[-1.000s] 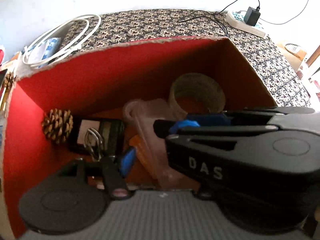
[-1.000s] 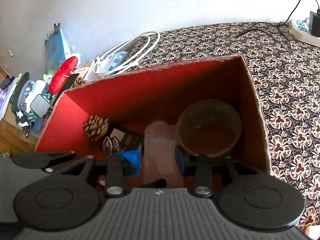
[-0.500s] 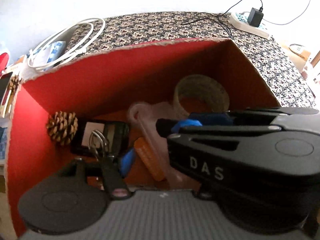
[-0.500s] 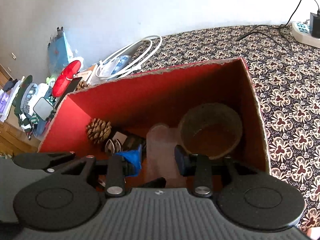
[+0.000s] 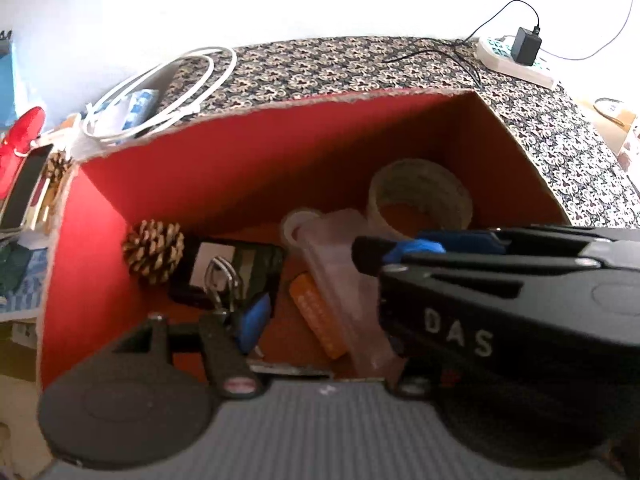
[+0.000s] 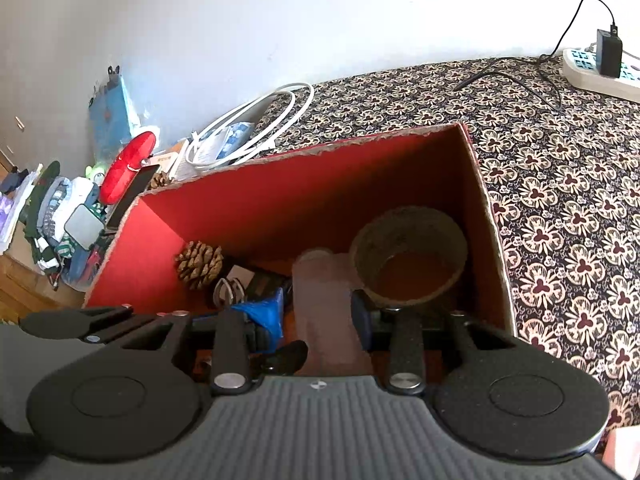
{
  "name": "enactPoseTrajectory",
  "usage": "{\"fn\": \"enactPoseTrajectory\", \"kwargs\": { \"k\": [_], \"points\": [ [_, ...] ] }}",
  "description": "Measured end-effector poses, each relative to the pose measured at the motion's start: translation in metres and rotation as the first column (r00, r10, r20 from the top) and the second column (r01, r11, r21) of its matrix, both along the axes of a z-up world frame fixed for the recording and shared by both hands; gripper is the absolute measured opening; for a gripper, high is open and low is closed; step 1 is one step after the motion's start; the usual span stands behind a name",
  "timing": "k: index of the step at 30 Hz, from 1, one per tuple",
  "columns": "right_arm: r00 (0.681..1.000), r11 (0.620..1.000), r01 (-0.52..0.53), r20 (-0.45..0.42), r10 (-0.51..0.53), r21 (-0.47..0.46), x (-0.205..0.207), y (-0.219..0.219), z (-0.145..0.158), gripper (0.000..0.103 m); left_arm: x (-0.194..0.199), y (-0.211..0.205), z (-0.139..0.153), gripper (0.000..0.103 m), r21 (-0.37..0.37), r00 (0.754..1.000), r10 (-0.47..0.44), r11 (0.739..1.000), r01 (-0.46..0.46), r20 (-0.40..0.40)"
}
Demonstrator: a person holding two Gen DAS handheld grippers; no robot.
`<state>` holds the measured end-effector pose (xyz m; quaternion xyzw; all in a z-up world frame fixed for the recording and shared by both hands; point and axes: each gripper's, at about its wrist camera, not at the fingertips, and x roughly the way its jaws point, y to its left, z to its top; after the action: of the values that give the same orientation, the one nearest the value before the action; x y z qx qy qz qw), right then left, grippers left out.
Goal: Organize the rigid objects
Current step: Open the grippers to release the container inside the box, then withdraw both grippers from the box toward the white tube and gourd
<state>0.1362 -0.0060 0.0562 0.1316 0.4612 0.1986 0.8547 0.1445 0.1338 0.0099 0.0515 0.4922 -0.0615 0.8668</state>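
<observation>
Right hand-held gripper (image 6: 320,312) inside red box (image 6: 280,208), jaws just widened, straddling translucent plastic piece (image 6: 328,312), grip unclear. Left hand-held gripper (image 5: 320,312) apart, empty. Pine cone (image 5: 153,251), tape roll (image 5: 420,196) in box.

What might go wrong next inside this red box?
The right gripper, jaws just opening, straddles the case: pulling out may snag and drag it. The case lies beside the tape roll and could knock it. The left gripper works close by, so the two could collide.
</observation>
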Motion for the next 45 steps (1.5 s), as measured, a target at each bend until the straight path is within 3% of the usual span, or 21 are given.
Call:
{"fn": "enactPoseTrajectory", "kwargs": {
  "k": [32, 45],
  "points": [
    [0.996, 0.995, 0.014, 0.083, -0.022, 0.095, -0.075, -0.028, 0.045, 0.022, -0.085, -0.032, 0.05, 0.066, 0.144, 0.982, 0.02, 0.988, -0.047, 0.185],
    [0.998, 0.991, -0.023, 0.056, 0.016, 0.133, -0.097, -0.049, 0.042, 0.022, -0.112, -0.052, 0.052, 0.067, 0.153, 0.985, 0.036, 0.986, -0.063, 0.171]
  ]
}}
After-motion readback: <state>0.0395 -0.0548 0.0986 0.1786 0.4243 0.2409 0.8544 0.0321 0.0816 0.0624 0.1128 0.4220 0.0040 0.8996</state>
